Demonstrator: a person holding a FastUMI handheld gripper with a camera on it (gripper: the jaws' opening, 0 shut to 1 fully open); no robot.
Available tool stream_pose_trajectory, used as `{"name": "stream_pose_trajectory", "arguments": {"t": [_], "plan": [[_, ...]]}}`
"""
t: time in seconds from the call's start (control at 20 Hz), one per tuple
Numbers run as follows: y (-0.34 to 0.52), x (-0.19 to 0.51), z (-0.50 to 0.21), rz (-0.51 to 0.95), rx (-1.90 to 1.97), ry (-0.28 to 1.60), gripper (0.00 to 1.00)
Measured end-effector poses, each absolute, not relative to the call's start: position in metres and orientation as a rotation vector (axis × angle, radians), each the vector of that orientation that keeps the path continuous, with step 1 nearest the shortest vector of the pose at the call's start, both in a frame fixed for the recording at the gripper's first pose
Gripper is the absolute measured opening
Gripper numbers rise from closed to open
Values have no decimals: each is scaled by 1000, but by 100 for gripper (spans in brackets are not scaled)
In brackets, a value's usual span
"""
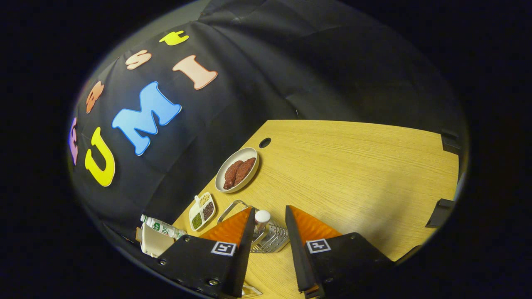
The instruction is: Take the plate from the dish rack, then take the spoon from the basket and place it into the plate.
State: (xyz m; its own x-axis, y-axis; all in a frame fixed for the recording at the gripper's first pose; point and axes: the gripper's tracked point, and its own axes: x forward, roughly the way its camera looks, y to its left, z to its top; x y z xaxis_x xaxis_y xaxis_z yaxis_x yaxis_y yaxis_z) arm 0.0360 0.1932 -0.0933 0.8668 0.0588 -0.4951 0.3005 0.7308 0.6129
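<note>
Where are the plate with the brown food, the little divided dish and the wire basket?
Plate with brown food (226, 167), gripper view: its pale rim.
Divided dish (202, 211), gripper view: its middle.
Wire basket (274, 238), gripper view: its mesh between the open fingers.

Matt wood-grain table (353, 166), wire-metal basket (272, 238)

Basket (270, 238) between fingers (237, 230)

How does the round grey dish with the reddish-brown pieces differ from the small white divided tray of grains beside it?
The round grey dish is one open bowl holding a few large reddish-brown pieces; the small white divided tray is split into compartments, each with different small grains. The dish looks larger and lies farther beyond the open gripper; the tray sits nearer, beside the wire basket. Both rest flat on the wooden table.
</note>
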Motion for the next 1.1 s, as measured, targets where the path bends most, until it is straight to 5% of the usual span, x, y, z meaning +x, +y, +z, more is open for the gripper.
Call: {"name": "stream_pose_trajectory", "arguments": {"t": [0.1,0.25,0.4,0.45,1.1], "plan": [[195,39,-96,-136,741,523,47],[204,42,-85,-87,729,504,18],[210,47,-75,-65,698,486,14],[212,47,-73,-71,670,495,5],[252,56,-27,28,230,470,4]]}}
